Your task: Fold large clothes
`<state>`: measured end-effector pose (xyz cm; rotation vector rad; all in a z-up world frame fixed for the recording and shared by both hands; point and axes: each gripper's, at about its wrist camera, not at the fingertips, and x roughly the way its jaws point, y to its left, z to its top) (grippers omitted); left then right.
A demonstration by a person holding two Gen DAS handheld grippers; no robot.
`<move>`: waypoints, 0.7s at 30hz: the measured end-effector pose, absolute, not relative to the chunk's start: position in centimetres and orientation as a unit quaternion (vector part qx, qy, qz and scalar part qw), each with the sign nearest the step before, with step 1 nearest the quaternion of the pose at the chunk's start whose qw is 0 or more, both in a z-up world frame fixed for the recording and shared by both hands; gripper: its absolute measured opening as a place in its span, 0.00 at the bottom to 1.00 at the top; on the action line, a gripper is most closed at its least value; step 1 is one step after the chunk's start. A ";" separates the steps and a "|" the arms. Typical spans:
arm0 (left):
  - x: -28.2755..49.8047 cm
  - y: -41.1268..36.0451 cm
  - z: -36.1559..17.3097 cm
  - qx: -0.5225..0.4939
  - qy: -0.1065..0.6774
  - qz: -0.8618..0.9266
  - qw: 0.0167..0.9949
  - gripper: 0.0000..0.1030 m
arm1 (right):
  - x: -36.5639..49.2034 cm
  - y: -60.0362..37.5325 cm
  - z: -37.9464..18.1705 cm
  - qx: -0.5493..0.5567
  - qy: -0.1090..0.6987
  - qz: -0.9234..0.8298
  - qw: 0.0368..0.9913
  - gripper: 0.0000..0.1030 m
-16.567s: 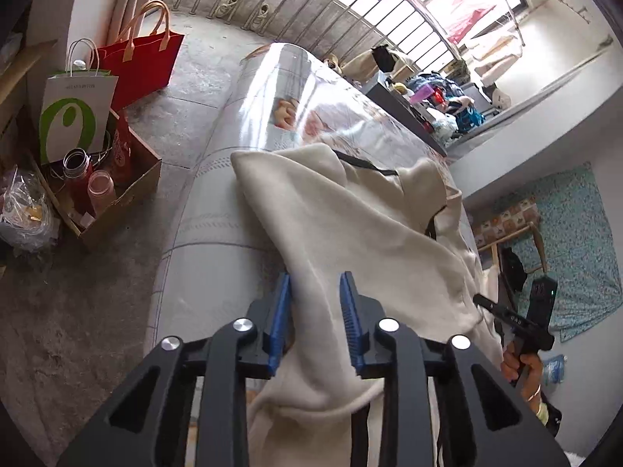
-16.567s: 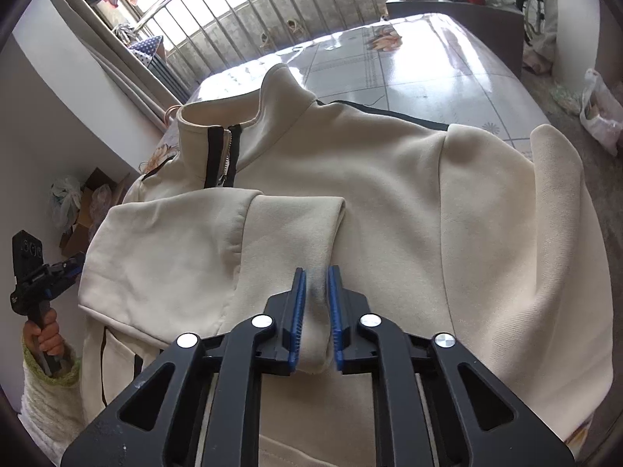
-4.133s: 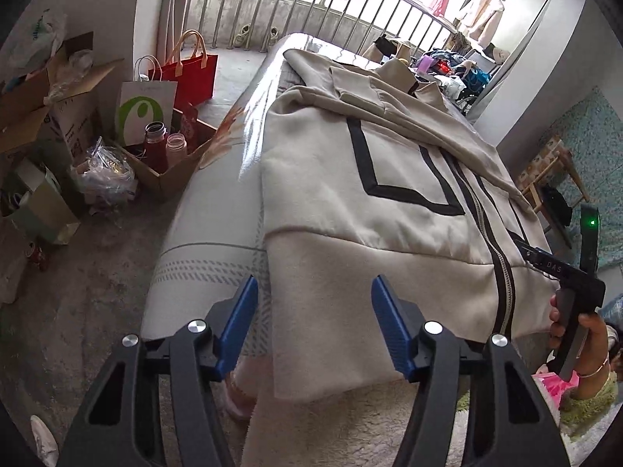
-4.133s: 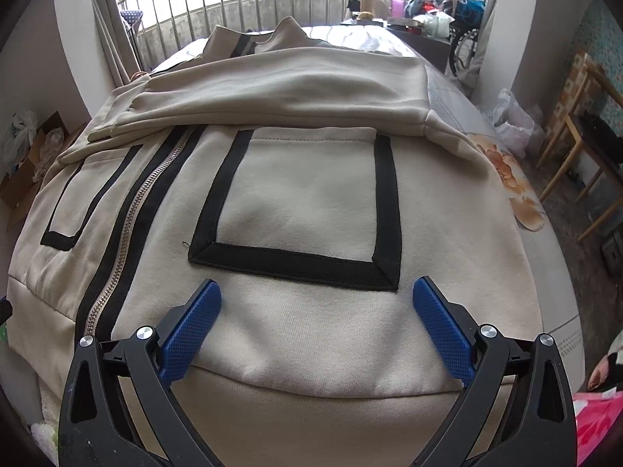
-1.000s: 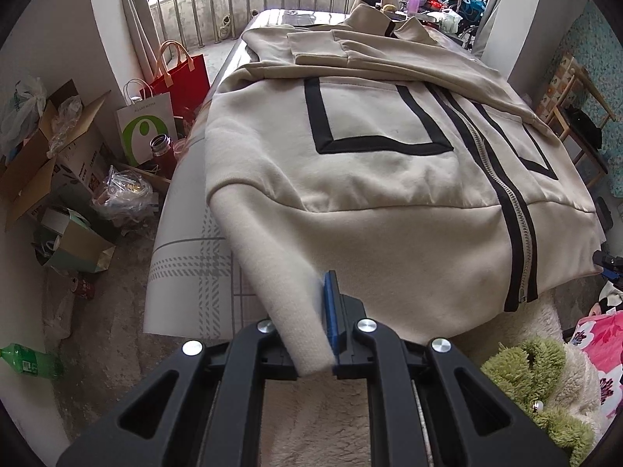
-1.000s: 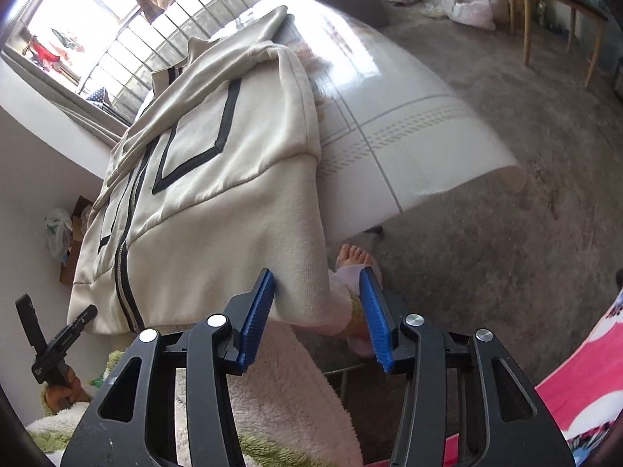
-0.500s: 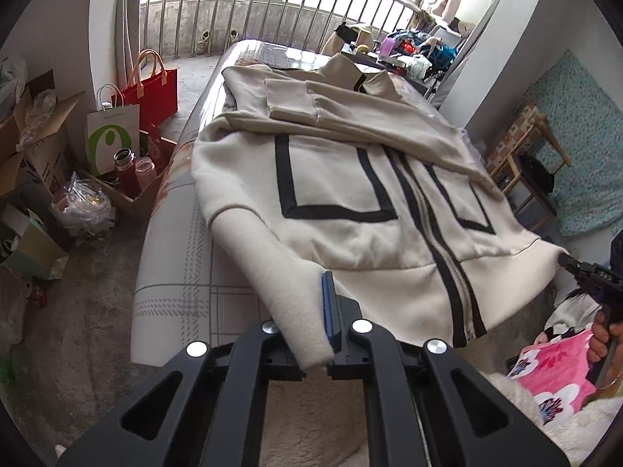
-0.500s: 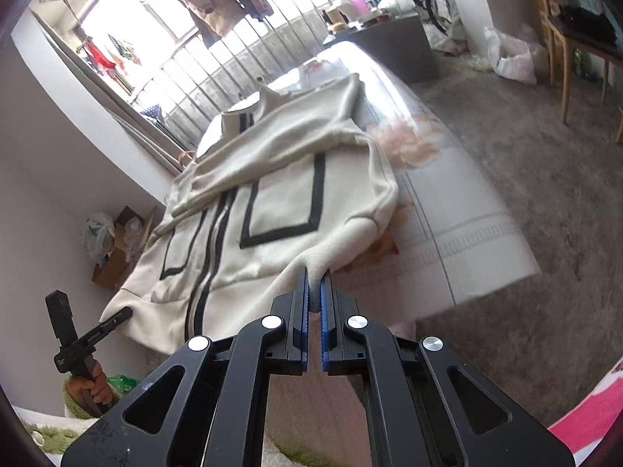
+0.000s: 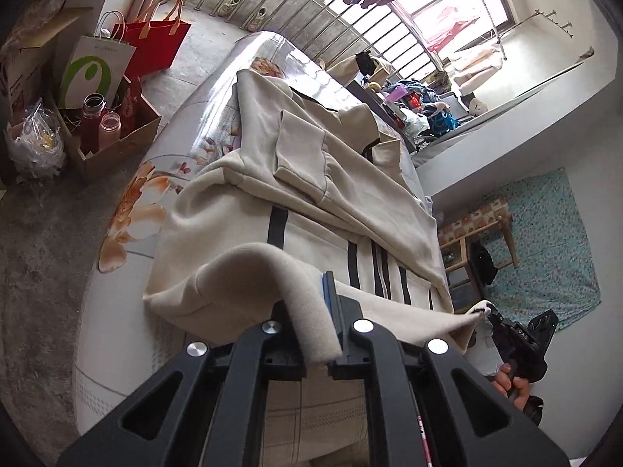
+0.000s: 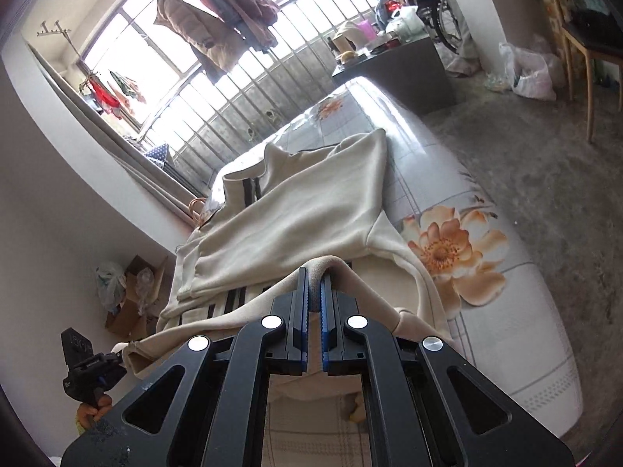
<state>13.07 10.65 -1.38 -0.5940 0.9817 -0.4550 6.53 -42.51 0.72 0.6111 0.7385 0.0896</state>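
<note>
A large cream jacket point(image 9: 342, 194) with black stripes lies on a flower-print table point(image 9: 128, 214), sleeves folded across its chest. My left gripper point(image 9: 315, 292) is shut on the left corner of the bottom hem and holds it lifted over the jacket's lower part. My right gripper point(image 10: 314, 284) is shut on the right corner of the hem of the jacket point(image 10: 303, 210), also lifted. The hem stretches between them. The right gripper also shows in the left wrist view point(image 9: 486, 313), and the left one in the right wrist view point(image 10: 117, 358).
Left of the table stand a red bag point(image 9: 159, 44), a white bag point(image 9: 95, 72) and a cardboard box with bottles point(image 9: 113, 136). A dark cabinet point(image 10: 397, 74) stands beyond the table's far end. A wooden chair point(image 10: 584, 50) is at the right. The table's flower-print cover point(image 10: 486, 257) hangs over the right edge.
Both grippers have carried the hem up and forward over the jacket, so its lower part now folds toward the collar. Earlier the right gripper closed on its hem corner.
</note>
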 end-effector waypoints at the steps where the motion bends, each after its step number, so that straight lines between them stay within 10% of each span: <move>1: 13.7 10.6 -1.6 -0.281 0.462 -0.211 0.814 0.07 | 7.3 -42.7 0.4 0.300 0.357 0.043 0.884 0.03; 9: 16.2 12.5 -3.1 -0.316 0.469 -0.173 0.807 0.34 | 11.3 -44.2 -4.2 0.330 0.393 0.031 0.857 0.08; 13: 15.3 14.6 -2.7 -0.332 0.455 -0.158 0.811 0.34 | 10.7 -45.0 -4.5 0.335 0.389 0.018 0.858 0.44; 21: 12.7 13.4 -3.7 -0.209 0.487 -0.091 0.843 0.40 | 5.8 -45.4 -3.3 0.288 0.395 0.001 0.872 0.54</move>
